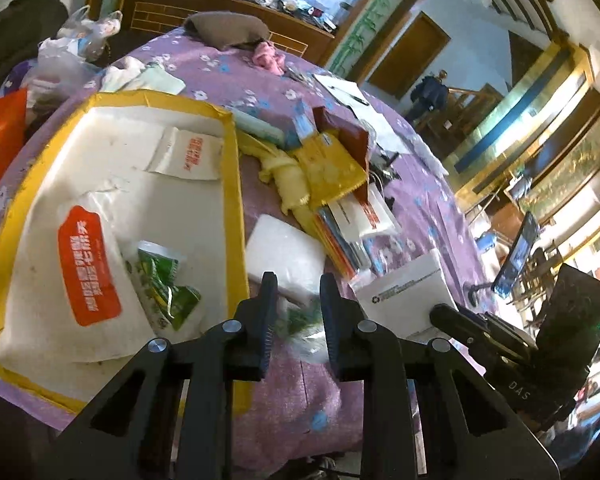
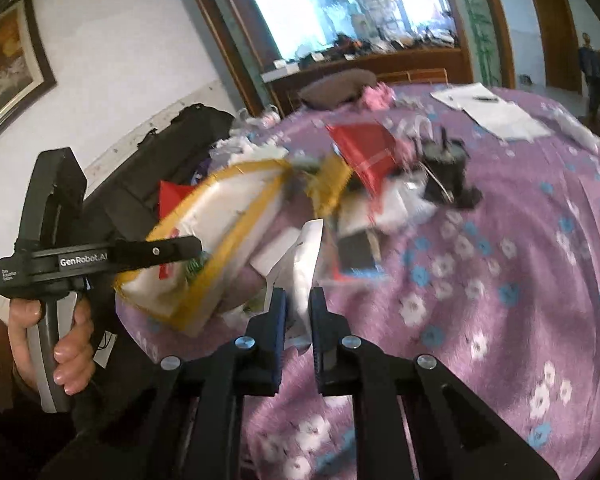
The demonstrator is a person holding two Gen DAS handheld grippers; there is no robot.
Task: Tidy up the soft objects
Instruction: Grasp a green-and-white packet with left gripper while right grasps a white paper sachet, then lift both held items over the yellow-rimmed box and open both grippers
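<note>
My right gripper [image 2: 298,312] pinches a white pouch [image 2: 300,264], lifted at twelve o'clock. My left gripper [image 1: 298,300] clamps a clear green-printed bag [image 1: 304,326]; tray [image 1: 230,152] lies at ten o'clock. Risk: slick film slipping free, snagging the rim.

The round table wears a matt purple cloth with white and blue flowers [image 1: 236,68]; on it sits a shallow white foam tray edged in glossy yellow tape [image 1: 232,168]; inside lies a crinkly, shiny green-and-white plastic packet [image 1: 160,284]; beside the tray rests a smooth white foam block [image 1: 284,252]; the black matt plastic left gripper [image 1: 298,308] bears polished metal rivets; a glossy white plastic mailer bag [image 2: 300,272] looks creased.
</note>
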